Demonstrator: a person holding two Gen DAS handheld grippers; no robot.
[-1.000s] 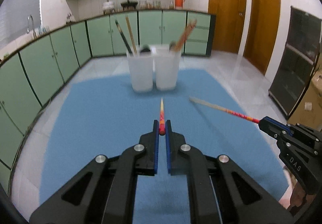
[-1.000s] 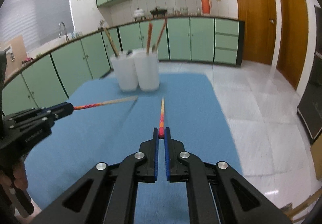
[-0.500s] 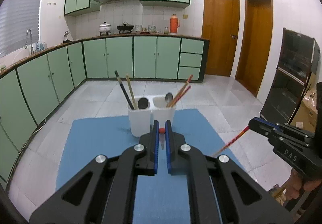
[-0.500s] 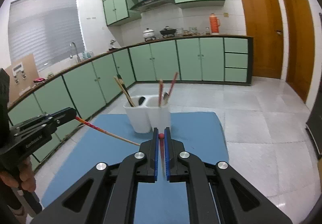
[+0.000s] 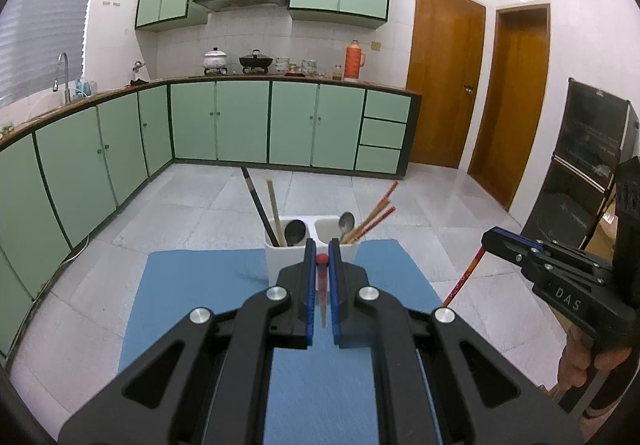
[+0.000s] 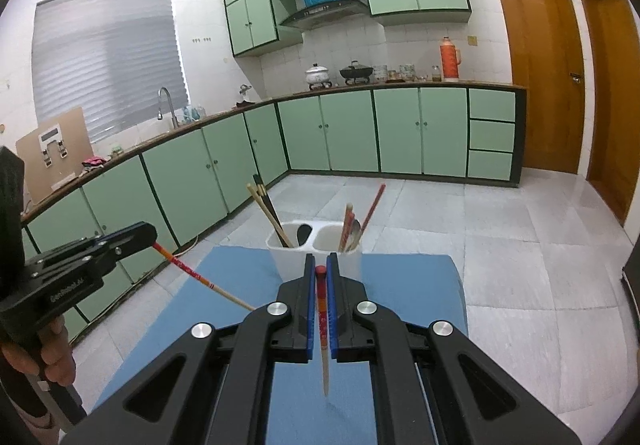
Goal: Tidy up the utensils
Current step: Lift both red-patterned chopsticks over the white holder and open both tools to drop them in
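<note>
The left gripper (image 5: 319, 259) is clenched tight on a red chopstick (image 5: 322, 295). The round red end sits up between the blue pads, and the thin pale tip hangs down toward the blue mat (image 5: 192, 285). The right gripper (image 6: 318, 269) is squeezed shut the same way on a second red chopstick (image 6: 323, 329), with its tip pointing down too.

Both grippers are up in the air above the mat. Just past their tips stands the white holder (image 5: 280, 251), at the far edge of the mat. It has two cups side by side. The cup on the left has a dark chopstick, a pale one and a dark spoon (image 5: 295, 232). The cup on the right has a shiny spoon (image 5: 346, 223) and some red chopsticks (image 5: 374, 213). Past the holder there is only bare tiled floor (image 5: 192, 201), wide and open, up to the green cupboards (image 5: 240, 121). The mat's side edges drop to floor too.

The left view shows the right gripper off to its right, with a hand (image 5: 588, 357) under it. The right view shows the left gripper off to its left, and the whole slant of its chopstick. Only the right view shows the window blind (image 6: 108, 57) in full and a brown board (image 6: 52, 153) on the counter.
</note>
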